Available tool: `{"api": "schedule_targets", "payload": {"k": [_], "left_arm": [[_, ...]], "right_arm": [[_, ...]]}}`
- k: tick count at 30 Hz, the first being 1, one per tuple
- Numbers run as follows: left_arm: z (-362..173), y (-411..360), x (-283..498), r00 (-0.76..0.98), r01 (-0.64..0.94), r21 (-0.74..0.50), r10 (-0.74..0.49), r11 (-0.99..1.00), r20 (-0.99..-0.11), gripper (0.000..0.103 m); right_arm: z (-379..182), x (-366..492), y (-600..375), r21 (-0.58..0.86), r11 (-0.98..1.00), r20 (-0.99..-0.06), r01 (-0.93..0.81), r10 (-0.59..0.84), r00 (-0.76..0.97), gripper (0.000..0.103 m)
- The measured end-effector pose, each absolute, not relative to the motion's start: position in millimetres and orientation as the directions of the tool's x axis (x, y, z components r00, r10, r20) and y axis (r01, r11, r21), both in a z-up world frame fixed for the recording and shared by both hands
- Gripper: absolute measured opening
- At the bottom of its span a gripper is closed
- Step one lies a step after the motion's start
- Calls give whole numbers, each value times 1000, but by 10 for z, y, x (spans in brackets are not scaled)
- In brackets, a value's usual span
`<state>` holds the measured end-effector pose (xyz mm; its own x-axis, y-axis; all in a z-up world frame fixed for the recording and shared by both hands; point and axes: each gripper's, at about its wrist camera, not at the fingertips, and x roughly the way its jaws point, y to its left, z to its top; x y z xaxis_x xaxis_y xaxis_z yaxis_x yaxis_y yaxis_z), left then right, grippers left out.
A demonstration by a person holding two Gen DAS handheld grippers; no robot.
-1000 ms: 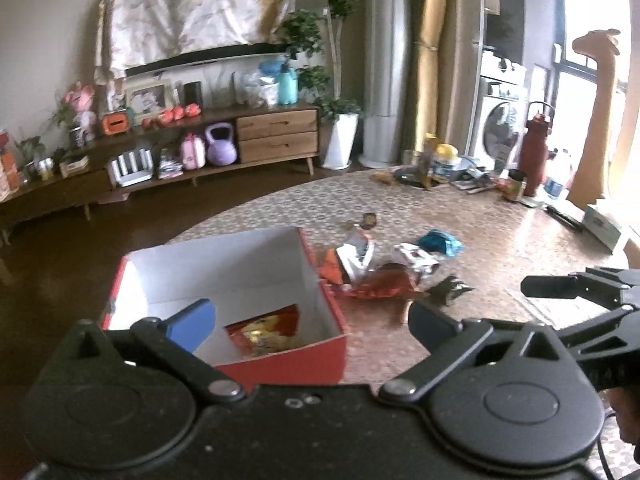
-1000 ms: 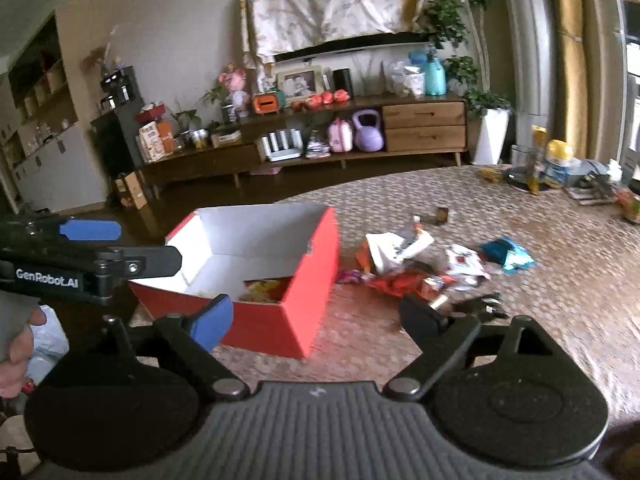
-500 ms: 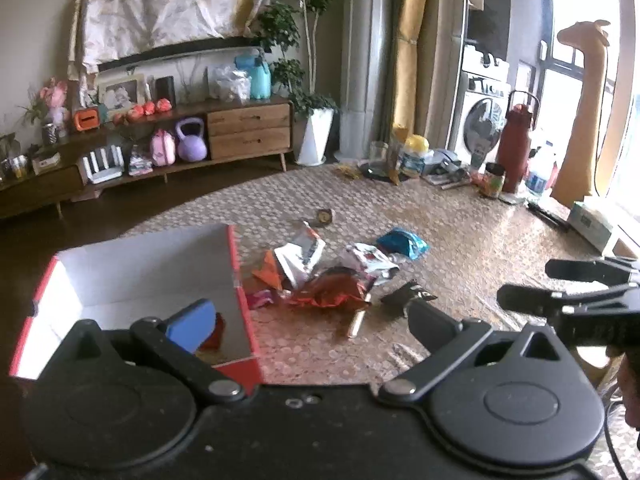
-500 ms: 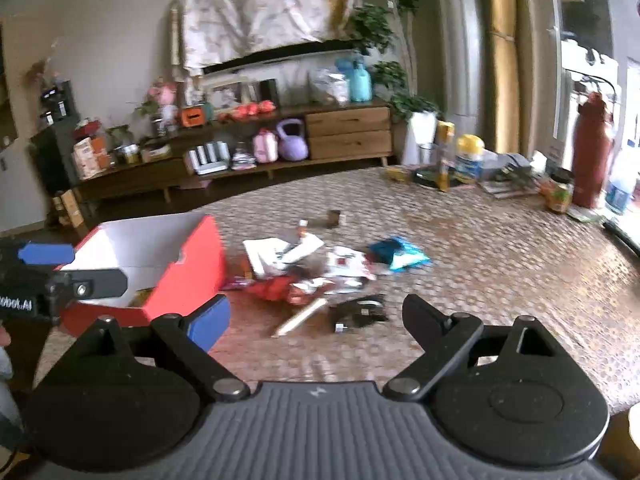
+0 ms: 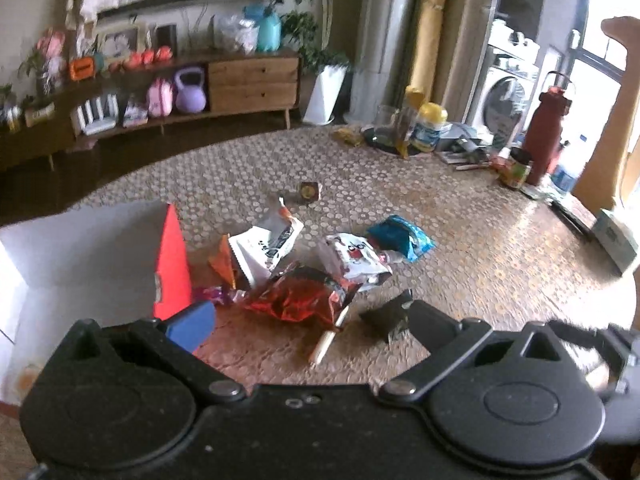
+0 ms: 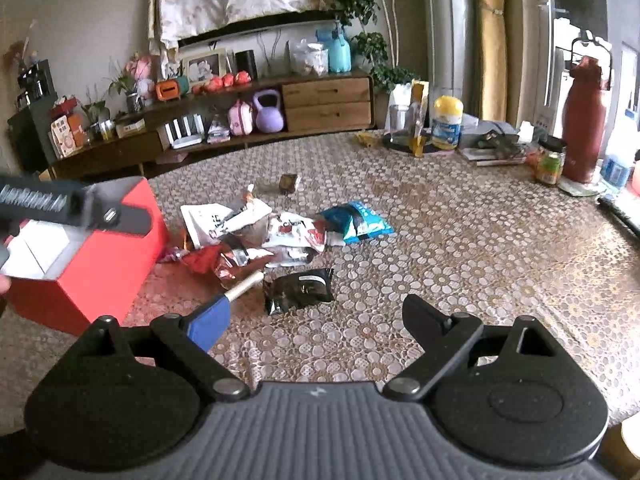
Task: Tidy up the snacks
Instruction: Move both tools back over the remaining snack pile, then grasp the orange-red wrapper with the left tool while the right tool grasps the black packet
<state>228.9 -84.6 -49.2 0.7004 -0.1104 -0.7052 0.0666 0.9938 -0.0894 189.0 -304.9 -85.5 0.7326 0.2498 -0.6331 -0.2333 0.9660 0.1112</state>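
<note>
A red box (image 5: 172, 256) with a white inside stands at the left of the table; it also shows in the right wrist view (image 6: 100, 256). A heap of snack packets lies beside it: a red foil packet (image 5: 304, 300), a white packet (image 5: 264, 244), a blue packet (image 5: 400, 236), a black packet (image 6: 298, 290) and a stick (image 6: 244, 286). My left gripper (image 5: 308, 320) is open and empty above the red foil packet. My right gripper (image 6: 316, 320) is open and empty just short of the black packet. The left gripper shows at the left of the right wrist view (image 6: 76, 208).
Bottles, a yellow-lidded jar (image 6: 446, 122), a glass and a dark red flask (image 6: 582, 116) stand along the table's far right edge. A small dark packet (image 6: 289, 183) lies apart behind the heap. A sideboard (image 6: 240, 120) stands beyond the table.
Both grippers have swung right, from over the red box to over the heap of packets, and are closer to the table. Both stay open.
</note>
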Motion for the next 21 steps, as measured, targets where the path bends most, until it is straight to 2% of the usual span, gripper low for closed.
{"api": "schedule_targets", "payload": {"k": [14, 21], "left_arm": [[-1000, -832, 3253, 555, -149, -232, -113, 961, -824, 101], [-1259, -855, 3460, 503, -256, -209, -55, 944, -862, 94]], "right_arm": [[-1332, 2390, -2808, 80, 948, -673, -309, 280, 685, 93], [-1549, 2656, -2704, 84, 944, -709, -320, 282, 646, 93]]}}
